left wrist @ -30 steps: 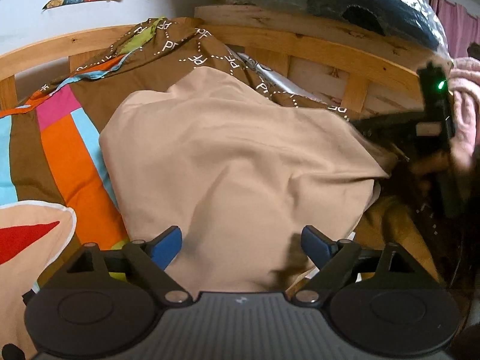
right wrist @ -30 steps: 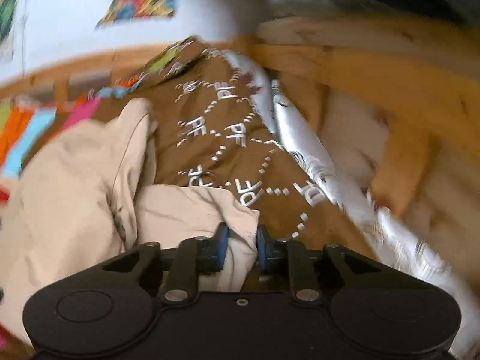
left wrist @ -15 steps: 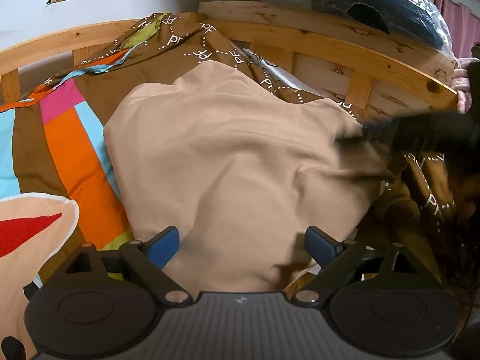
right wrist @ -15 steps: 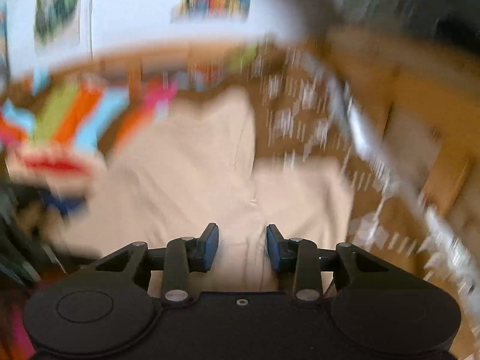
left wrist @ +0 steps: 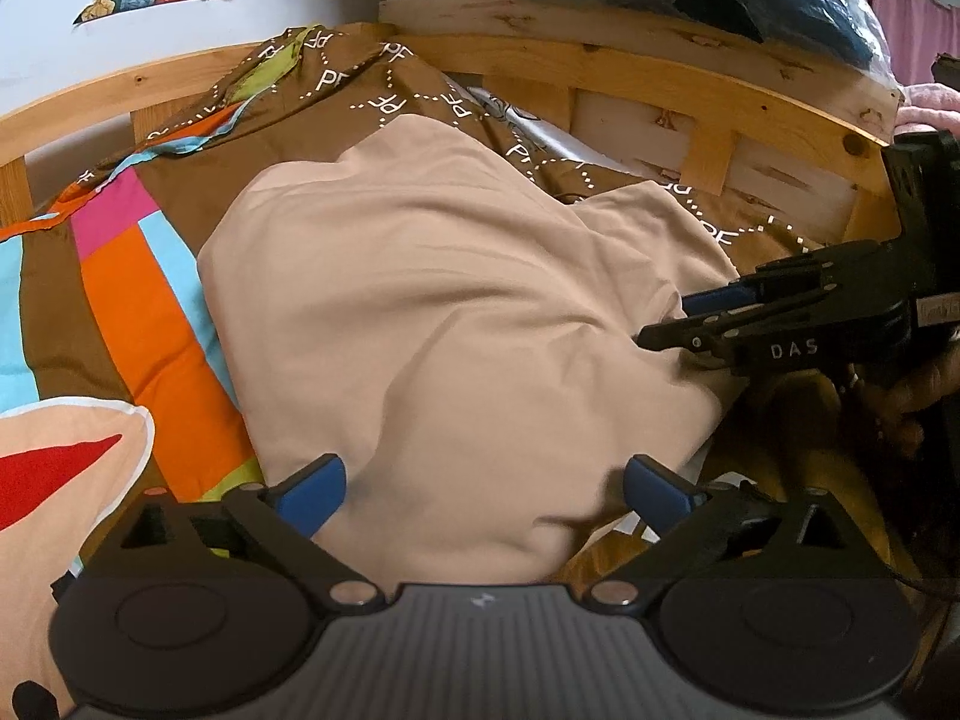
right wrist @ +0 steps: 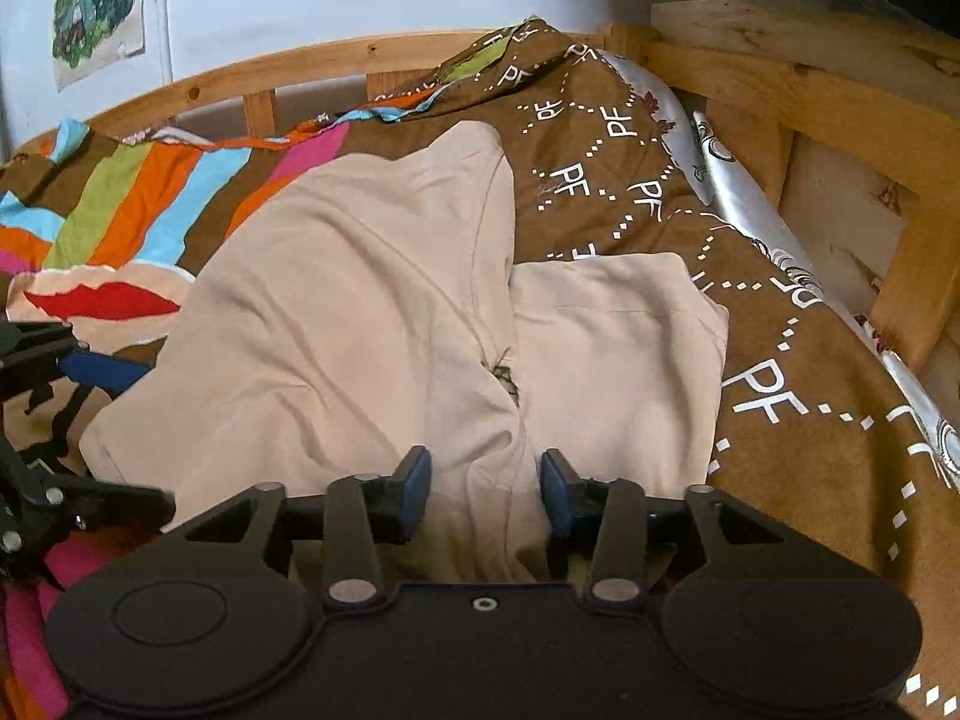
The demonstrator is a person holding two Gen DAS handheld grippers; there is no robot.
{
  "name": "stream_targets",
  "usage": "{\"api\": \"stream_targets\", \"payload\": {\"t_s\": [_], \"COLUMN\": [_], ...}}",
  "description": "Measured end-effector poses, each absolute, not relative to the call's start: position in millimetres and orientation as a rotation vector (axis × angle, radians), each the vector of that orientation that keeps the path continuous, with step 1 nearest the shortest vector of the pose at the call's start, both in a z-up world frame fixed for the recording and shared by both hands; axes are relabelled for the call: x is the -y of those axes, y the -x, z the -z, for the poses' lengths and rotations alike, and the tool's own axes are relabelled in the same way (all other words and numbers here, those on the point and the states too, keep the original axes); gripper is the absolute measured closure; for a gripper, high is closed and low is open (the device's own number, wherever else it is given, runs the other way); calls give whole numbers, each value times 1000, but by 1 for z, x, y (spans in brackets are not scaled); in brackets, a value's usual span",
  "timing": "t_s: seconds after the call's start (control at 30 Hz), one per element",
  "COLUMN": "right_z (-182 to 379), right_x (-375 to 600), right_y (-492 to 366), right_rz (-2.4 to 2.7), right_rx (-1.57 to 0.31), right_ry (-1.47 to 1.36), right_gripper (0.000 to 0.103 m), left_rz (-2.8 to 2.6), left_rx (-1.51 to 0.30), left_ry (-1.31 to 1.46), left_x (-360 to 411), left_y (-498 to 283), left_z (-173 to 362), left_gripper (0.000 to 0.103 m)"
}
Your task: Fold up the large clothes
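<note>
I have the beige garment [left wrist: 456, 312] lying in a loose heap on the bed, on top of the brown patterned bedspread [right wrist: 606, 168], with one sleeve [right wrist: 618, 336] spread flat on the side of the heap nearest the wooden bed frame [right wrist: 840, 138]. Neither tool is holding cloth. My left gripper [left wrist: 480, 489] hangs over the near edge of the garment with its jaws wide apart, and my right gripper [right wrist: 485, 492] sits low over the bunched middle, jaws also apart, a fold of fabric rising between them but not pinched. I read that as both tools lined up to take fresh grips so the heap can be pulled flat before any fold is made (the body is far too rumpled to fold as it lies).

Beyond the garment, the bedspread rides up against the frame, and a silvery sheet [right wrist: 738, 192] runs along the frame side of the sleeve. A striped, bright-coloured panel of the bedding [left wrist: 150, 312] lies on the garment's opposite side. The frame is close, so there is little spare room to spread the sleeve that way. Posters [right wrist: 99, 6] hang on the wall behind the frame.
</note>
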State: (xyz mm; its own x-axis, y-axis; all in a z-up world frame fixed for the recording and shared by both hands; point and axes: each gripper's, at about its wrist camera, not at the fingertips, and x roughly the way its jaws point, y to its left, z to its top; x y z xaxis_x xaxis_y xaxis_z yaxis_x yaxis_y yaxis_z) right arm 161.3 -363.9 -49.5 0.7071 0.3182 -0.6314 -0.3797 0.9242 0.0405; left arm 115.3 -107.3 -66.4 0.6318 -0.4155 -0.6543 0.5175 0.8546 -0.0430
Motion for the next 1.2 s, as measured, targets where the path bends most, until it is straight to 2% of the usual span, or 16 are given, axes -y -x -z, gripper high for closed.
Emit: {"api": "stream_targets", "payload": {"t_s": [0.1,0.23,0.33,0.4,0.63,0.7,0.77,0.93,1.07,1.2], "right_z": [48,48,45,42,33,26,19,18,32,37], "right_x": [365,366,368,371,380,384,389,411,426,414], "right_y": [-160,-160,-159,-158,-158,-155,-152,-159,-173,-178], "right_rz": [-389,-389,-390,-385,-371,-371,-347,-265,-247,-304], "right_rx": [-674,-671,-661,-649,-631,-598,-553,-531,-573,-589], "right_ry": [94,90,76,67,11,-12,-35,-139,-252,-218], "right_gripper": [47,45,38,31,21,10,4,5,8,7], "left_rz": [536,535,538,549,561,540,504,404,365,363], "left_rx": [-708,-707,-706,-712,-769,-769,-765,-784,-786,-830], "left_ry": [-173,-174,-163,-138,15,89,171,314,304,314], "left_x": [109,110,108,104,71,55,38,8,2,3], "left_y": [-114,-113,-113,-114,-117,-117,-118,-140,-171,-213], "left_z": [67,69,68,66,50,46,42,36,32,41], "left_gripper": [0,0,0,1,1,1,1,1,1,1]}}
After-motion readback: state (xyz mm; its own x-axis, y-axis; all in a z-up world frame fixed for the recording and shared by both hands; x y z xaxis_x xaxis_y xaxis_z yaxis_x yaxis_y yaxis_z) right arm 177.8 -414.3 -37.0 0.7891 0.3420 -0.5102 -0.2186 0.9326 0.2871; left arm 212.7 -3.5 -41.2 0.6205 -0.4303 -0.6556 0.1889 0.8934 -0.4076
